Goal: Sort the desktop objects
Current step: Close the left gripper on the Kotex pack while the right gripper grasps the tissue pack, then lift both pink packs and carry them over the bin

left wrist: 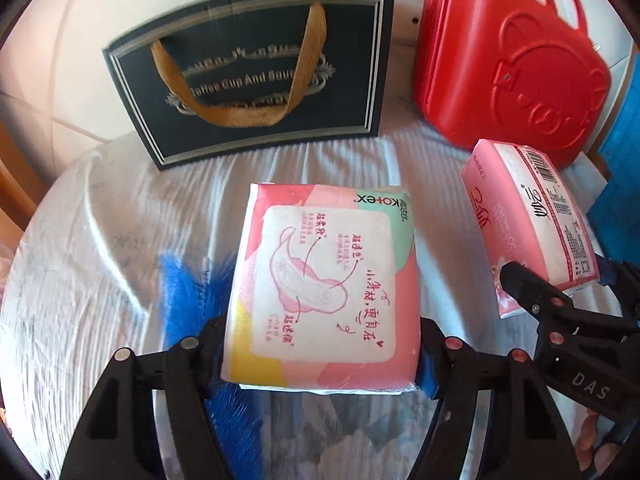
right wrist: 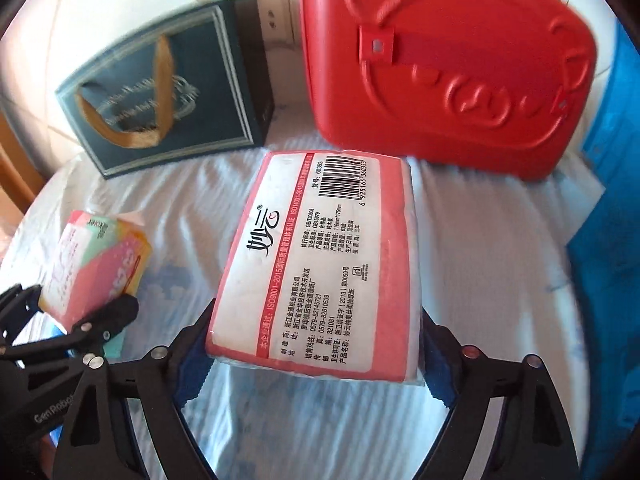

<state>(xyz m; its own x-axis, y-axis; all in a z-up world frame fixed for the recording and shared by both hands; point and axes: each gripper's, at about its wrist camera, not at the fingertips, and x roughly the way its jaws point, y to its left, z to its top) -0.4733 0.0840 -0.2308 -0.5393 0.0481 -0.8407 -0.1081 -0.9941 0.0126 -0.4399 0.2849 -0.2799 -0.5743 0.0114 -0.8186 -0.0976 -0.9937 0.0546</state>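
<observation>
Pointing steeply downward, the left gripper [left wrist: 320, 360] is clamped on the near end of a pink sanitary pad pack [left wrist: 324, 288], holding it above the white-covered desk [left wrist: 100, 248]. Beside it, the right gripper [right wrist: 316, 360] tilts down likewise, its jaws clamped on a pink tissue pack [right wrist: 320, 268] with the barcode face up. Beyond both stand a dark gift bag [left wrist: 256, 72] and a red case [left wrist: 512, 72], side by side.
</observation>
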